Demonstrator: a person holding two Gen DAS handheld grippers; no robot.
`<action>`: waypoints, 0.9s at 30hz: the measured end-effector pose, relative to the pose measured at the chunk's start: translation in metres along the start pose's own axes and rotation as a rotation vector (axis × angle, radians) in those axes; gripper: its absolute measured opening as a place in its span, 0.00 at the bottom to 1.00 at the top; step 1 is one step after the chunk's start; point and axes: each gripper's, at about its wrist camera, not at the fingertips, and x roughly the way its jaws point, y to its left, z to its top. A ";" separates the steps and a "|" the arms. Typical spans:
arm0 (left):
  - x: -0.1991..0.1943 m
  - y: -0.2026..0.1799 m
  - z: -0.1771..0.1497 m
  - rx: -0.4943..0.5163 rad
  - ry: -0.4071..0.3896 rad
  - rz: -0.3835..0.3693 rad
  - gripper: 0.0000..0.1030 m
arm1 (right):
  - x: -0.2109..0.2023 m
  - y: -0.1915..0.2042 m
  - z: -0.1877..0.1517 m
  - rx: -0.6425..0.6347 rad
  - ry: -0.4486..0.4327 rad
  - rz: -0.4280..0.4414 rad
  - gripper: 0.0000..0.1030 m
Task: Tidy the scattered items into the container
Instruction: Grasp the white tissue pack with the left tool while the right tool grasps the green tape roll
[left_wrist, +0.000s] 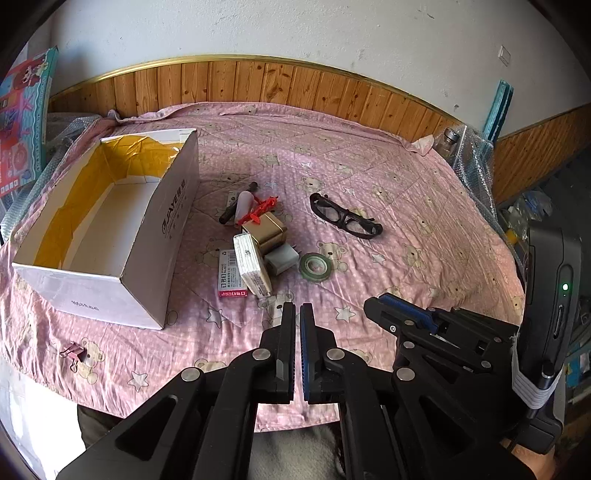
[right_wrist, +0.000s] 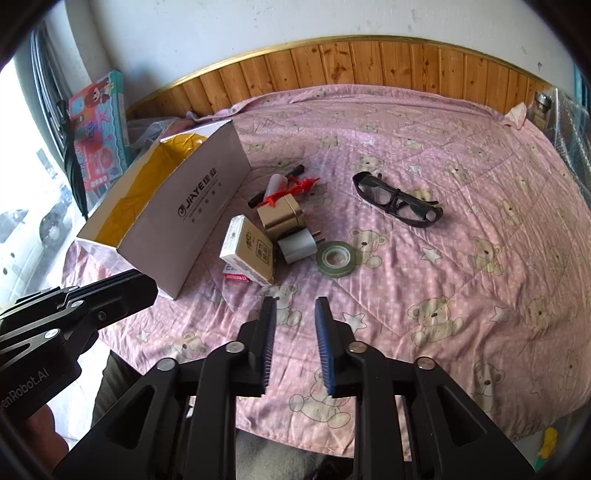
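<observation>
Two grippers hovered over the pink quilt (left_wrist: 406, 206), left gripper (left_wrist: 297, 314) jaws pressed together, right gripper (right_wrist: 295, 310) jaws spread, white box (left_wrist: 147, 236) beside scattered clutter.

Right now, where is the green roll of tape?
The green tape roll lies flat on the pink bedsheet, just right of the grey plug, with the black glasses farther back.

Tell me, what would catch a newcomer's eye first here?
Probably the open white box with its yellow lining, on the left of a pink bear-print quilt. Right beside it lies a small heap of clutter, with a green tape roll at its edge and black glasses lying apart to the right. Up close, two black tongs point at it all: the left tongs shut and empty, the right tongs open.
</observation>
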 end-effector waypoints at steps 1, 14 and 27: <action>0.003 0.004 0.002 -0.010 0.004 0.000 0.12 | 0.003 -0.001 0.002 0.007 0.004 0.009 0.33; 0.043 0.043 0.016 -0.137 0.048 -0.036 0.50 | 0.052 -0.026 0.010 0.061 0.100 0.068 0.40; 0.100 0.042 0.039 -0.138 0.092 -0.012 0.55 | 0.084 -0.045 0.038 0.061 0.121 0.068 0.45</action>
